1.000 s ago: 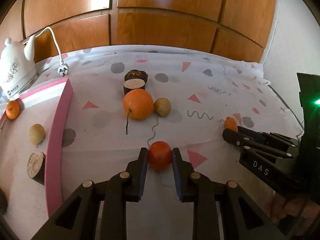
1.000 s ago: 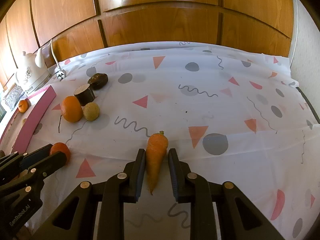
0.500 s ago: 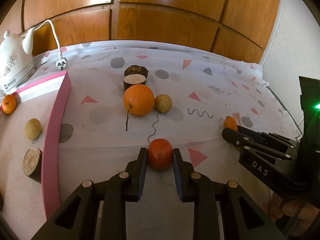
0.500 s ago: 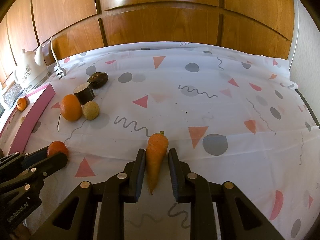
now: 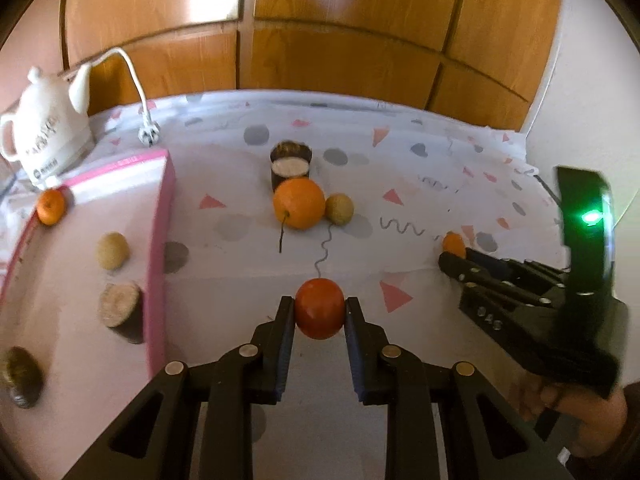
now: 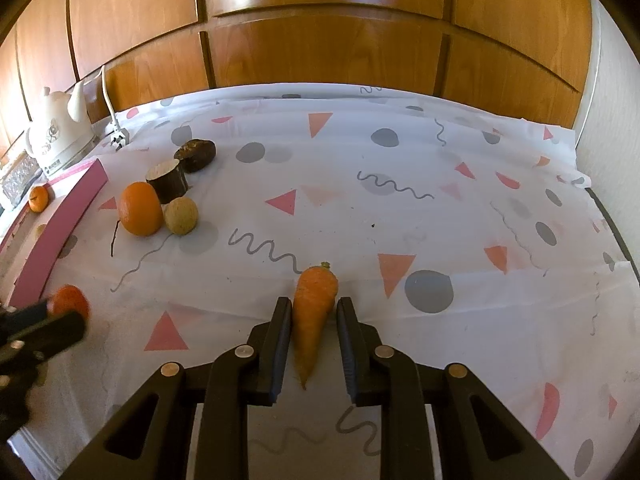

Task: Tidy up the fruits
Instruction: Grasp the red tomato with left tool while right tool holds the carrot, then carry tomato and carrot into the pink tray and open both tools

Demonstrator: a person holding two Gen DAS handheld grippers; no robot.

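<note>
1. The left tongs were closed on a red tomato, with both fingers pressed against its sides; it looked raised slightly off the patterned cloth, though this could not be told for certain.
2. The right tongs bracketed an orange carrot that lay on the cloth with its leafy end pointing away. The left finger touched the carrot, while a thin gap showed on the right near the tip, so a firm grip could not be told.
3. Farther back on the surface sat a large orange with a small tan fruit touching its right side.
4. Just behind the orange stood a dark stub with a pale cut face, and a second dark piece lay just behind that one.
5. At the left, a pink-edged tray held a small tangerine in its far corner, a tan round fruit nearer, a cut brown piece against the rim, and a dark lump at the near edge.
6. A white kettle stood behind the tray, with its plug lying on the cloth beside it.
7. From the left camera, the right tongs showed at the far right, with the carrot's top just visible beyond them.
</note>
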